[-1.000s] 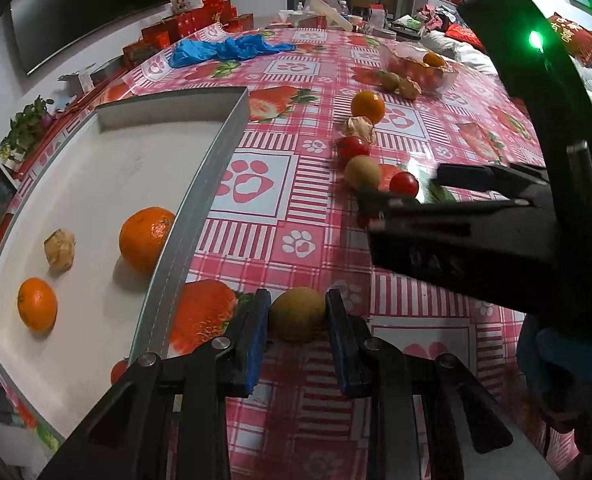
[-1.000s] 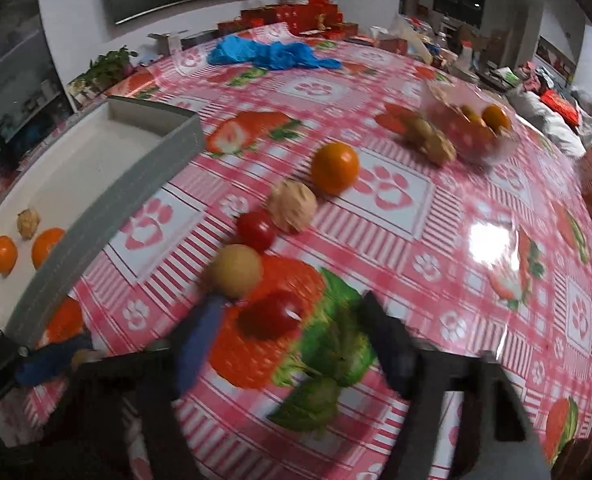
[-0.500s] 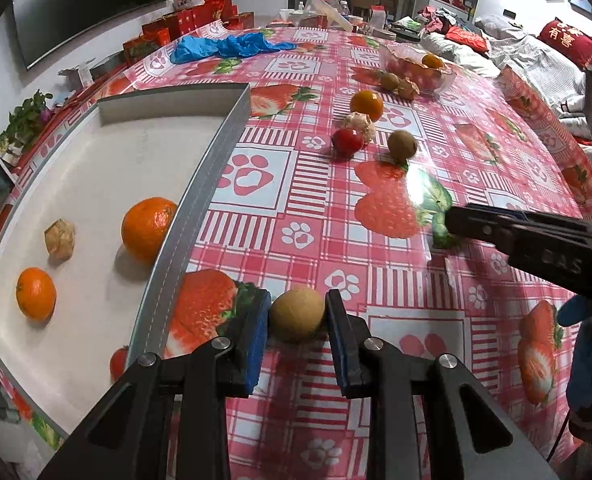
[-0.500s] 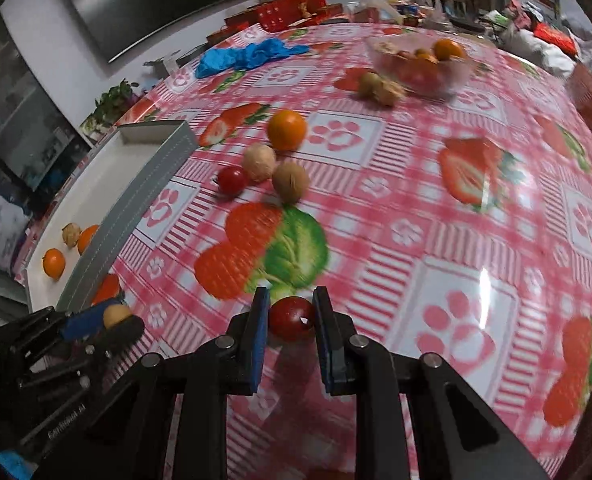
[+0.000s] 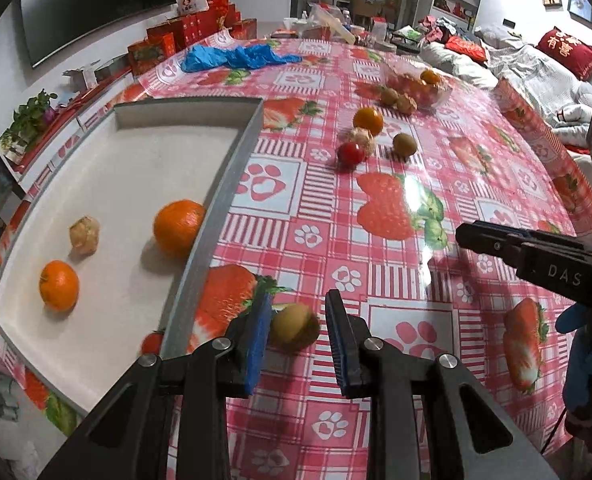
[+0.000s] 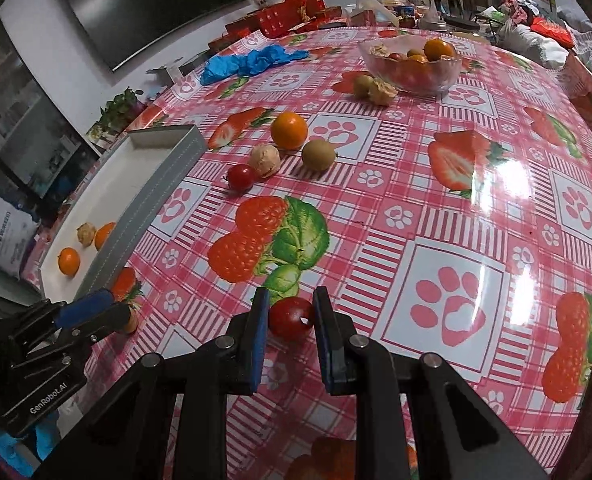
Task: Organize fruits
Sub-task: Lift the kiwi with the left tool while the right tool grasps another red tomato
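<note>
My left gripper is shut on a brown kiwi, held just right of the grey tray's rim. In the tray lie a large orange, a small orange and a husked physalis. My right gripper is shut on a red cherry tomato above the tablecloth. On the table sit another tomato, a physalis, an orange and a kiwi.
A glass bowl of fruit stands at the far side, with a kiwi and a physalis next to it. Blue gloves lie at the back left. The right gripper's body shows at the right.
My right gripper closed on the cherry tomato and carried it back toward the near side of the table. My left gripper keeps hold of the kiwi by the tray.
</note>
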`<state>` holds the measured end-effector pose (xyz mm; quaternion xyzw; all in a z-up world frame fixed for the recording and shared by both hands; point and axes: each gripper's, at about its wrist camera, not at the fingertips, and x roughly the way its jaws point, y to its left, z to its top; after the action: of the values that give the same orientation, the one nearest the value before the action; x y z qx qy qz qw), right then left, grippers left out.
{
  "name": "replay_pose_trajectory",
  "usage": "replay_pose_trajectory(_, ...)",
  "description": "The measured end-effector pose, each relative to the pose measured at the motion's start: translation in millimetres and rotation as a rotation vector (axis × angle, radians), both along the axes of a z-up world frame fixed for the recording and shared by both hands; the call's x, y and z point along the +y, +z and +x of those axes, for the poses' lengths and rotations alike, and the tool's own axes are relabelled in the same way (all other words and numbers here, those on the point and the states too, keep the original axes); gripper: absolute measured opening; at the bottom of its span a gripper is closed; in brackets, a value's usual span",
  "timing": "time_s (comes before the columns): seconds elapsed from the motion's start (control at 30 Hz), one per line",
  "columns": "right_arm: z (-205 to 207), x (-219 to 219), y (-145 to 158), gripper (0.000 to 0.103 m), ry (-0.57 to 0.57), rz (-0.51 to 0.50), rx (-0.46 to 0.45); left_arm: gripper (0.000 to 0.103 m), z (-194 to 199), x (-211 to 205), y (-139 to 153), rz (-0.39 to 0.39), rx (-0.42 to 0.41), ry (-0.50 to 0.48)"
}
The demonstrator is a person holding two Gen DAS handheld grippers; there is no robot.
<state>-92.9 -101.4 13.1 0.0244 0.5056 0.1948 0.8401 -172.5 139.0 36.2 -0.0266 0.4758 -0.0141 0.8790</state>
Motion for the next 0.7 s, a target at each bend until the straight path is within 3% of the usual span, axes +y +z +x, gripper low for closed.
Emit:
replay_pose_trajectory(0.2, -2.5, 10.5, 0.4, 0.024, 0.011, -0.010, -0.002, 0.030, -0.1, 4.6, -1.0, -0.013, -0.001, 0.002)
replay_pose_trajectory(0.4, -5.5, 15.9, -3.0, 0.024, 0.020, -0.017, 0.005, 0.030, 2.1, 0.2, -18.5, -0.003, 0.057, -0.010)
replay_pose_trajectory(0.7, -8.3, 10.8, 1.4, 0.024, 0.015, -0.004, 0.003, 0.028, 1.6, -3.3, -19.5, 0.009, 0.037, -0.029)
